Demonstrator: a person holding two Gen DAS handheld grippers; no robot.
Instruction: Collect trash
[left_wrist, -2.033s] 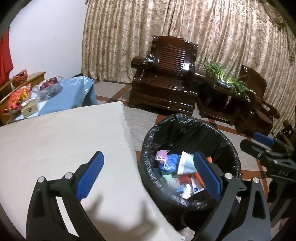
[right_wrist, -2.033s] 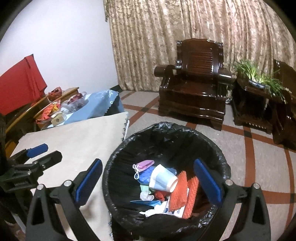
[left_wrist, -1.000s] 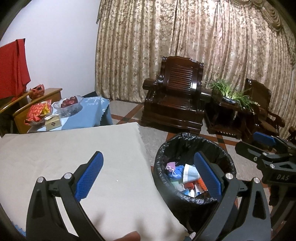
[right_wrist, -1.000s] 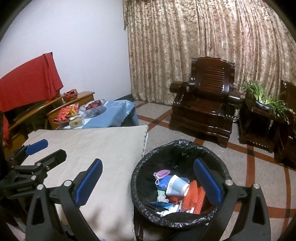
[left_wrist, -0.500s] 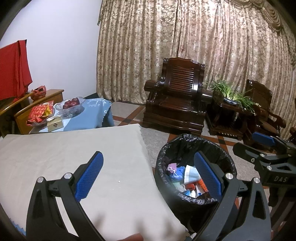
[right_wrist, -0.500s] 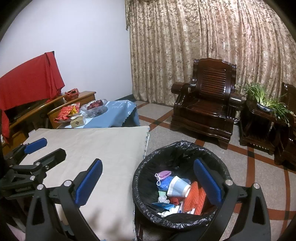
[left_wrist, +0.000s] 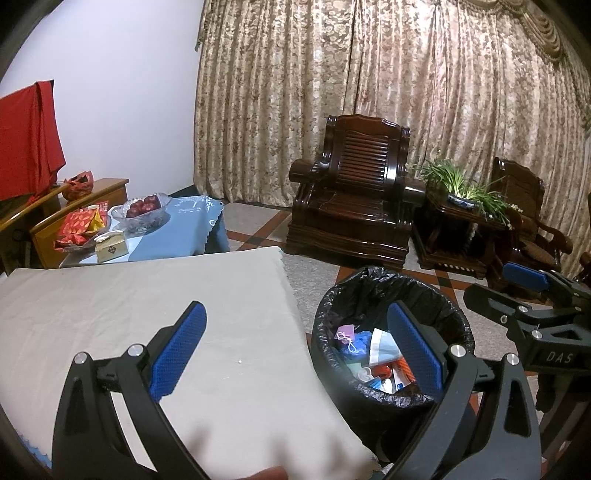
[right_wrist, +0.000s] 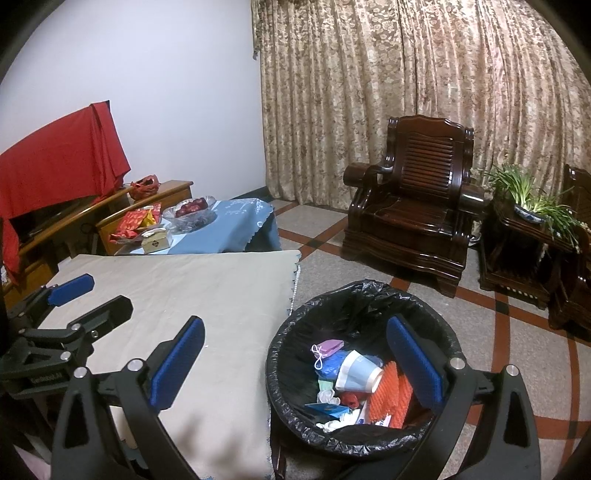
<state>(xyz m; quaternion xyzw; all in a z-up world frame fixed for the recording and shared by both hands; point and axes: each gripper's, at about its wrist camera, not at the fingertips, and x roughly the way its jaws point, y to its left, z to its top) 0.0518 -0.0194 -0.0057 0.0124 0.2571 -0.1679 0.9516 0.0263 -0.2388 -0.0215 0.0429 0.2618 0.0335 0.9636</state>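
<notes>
A bin lined with a black bag stands on the floor beside the table; it also shows in the right wrist view. It holds trash: a blue paper cup, orange foam netting, a purple mask and wrappers. My left gripper is open and empty, above the table's right edge and the bin. My right gripper is open and empty, above the bin's left rim. Each gripper shows in the other's view: the right one and the left one.
The table has a beige cloth. Behind it stand a low table with a blue cloth, a glass fruit bowl and snack packs. A dark wooden armchair, a side table with a plant and curtains stand at the back.
Both grippers have pulled back and up from the bin, so it looks smaller and farther. Both stayed open and empty. In the last half second there is only a slight drift.
</notes>
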